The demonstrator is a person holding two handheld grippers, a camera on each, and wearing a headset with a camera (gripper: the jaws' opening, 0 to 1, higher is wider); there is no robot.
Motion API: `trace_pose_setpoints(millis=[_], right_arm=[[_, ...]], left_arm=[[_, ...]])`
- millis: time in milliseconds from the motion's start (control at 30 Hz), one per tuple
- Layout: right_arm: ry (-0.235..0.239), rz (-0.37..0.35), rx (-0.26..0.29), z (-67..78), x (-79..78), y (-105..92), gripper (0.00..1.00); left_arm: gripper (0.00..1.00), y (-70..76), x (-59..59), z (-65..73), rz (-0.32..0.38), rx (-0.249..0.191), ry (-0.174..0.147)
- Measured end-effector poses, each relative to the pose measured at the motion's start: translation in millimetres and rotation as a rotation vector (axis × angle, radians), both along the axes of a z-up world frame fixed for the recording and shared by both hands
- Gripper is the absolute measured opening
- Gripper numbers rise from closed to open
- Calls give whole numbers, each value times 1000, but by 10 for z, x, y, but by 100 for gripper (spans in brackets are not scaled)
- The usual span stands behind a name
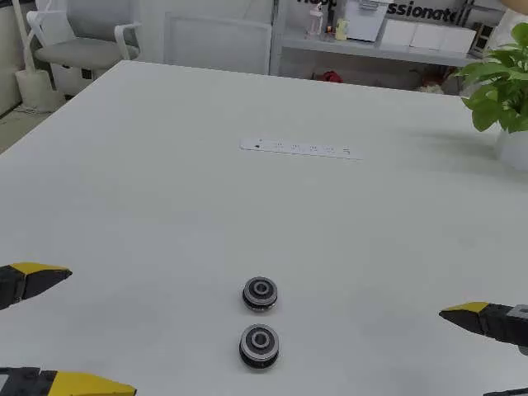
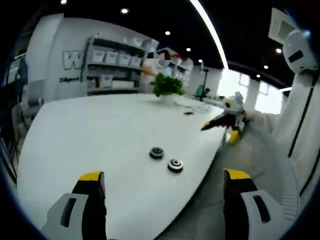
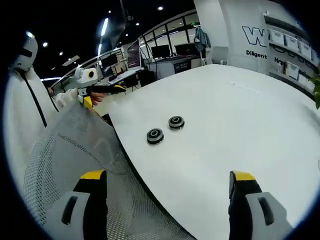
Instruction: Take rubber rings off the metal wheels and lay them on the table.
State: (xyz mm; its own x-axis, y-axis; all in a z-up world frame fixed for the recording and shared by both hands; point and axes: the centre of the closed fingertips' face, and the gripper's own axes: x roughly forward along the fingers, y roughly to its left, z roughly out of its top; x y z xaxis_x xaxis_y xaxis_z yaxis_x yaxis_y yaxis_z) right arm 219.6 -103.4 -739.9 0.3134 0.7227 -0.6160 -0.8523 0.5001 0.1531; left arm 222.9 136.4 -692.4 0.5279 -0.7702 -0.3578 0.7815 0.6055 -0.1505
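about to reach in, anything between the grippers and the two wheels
Nothing visible: bare table lies between the left gripper, the right gripper and the near wheel and far wheel. The power strip sits farther back.

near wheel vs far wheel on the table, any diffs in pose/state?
Place: the near wheel sits closer to the table edge; the far wheel lies just beyond it, not touching. Look: the near wheel appears slightly larger than the far wheel, probably perspective. Shared: both lie flat, hub up, dark rubber rings still on.

far wheel (image 1: 260, 294), near wheel (image 1: 259, 346): on table (image 1: 165, 190) | left hand-held gripper (image 1: 101, 330), right hand-held gripper (image 1: 474, 353): spread, clear of wheels
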Motion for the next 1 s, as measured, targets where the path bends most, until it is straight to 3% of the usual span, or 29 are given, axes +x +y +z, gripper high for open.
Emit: trace_pose_setpoints(millis=[533,1000], right_arm=[[10,11,-27,-24,-65,16,96],[31,21,-28,-34,-104,22,96]], left_arm=[[98,-191,-109,-32,-90,27,12],[99,-369,-119,-45,-136,3,13]])
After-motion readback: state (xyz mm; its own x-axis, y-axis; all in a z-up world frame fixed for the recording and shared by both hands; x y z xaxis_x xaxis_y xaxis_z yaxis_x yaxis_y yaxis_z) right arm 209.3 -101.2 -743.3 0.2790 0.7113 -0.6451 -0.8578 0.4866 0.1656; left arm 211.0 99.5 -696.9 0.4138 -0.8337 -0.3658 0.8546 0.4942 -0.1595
